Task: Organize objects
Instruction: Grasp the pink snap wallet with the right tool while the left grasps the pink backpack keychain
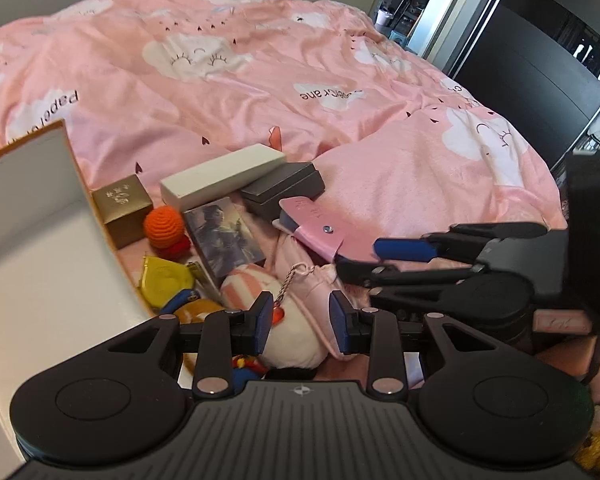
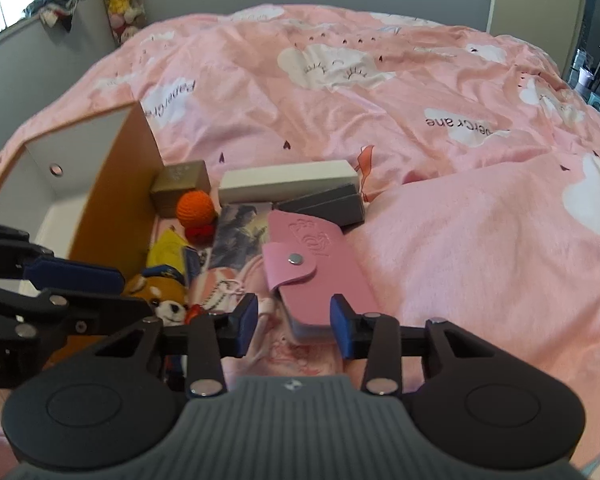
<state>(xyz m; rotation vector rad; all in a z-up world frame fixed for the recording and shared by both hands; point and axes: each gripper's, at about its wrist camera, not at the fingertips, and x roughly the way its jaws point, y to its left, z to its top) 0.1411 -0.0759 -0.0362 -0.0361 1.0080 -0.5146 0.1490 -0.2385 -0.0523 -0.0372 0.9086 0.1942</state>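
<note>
Your two claws hover over a heap of keepsakes on a bed (image 2: 440, 208) dressed in soft, rumpled pink bedding printed with sleepy white clouds. Your right claw (image 2: 293, 322) is spread, pinching nothing, its blue pads either side of the near end of a pink card wallet (image 2: 318, 268): smooth leatherette, embossed, flap closed by a metal snap, plastic sleeves showing at the near edge. Your left claw (image 1: 300, 322) is likewise spread and empty, poised above a white-and-pink striped plush (image 1: 288, 320) with a red charm on a beaded chain.

The sorting looks barely begun. The open box (image 2: 116, 184), stiff board with orange outer walls and a white lining, stands at the left of the pile and shows no contents in the part that is visible. The pickup appears to be the step in hand, with the wallet the likely first candidate.

Beside the box lie the rest:
- a gold cube box (image 1: 122, 208), metallic and sharp-cornered;
- an orange crocheted ball (image 1: 165, 222), with a red one touching it below;
- a long white carton (image 1: 220, 178) and a flat grey case (image 1: 284, 190) just behind the wallet;
- a glossy picture card (image 1: 224, 236);
- a crinkled yellow pouch (image 1: 164, 280);
- a brown plush dog (image 2: 162, 296).

To take the wallet, you would need to lower the right claw and close across its narrow width; the slick cover and loose sleeves may slide, so grip near the snap.
</note>
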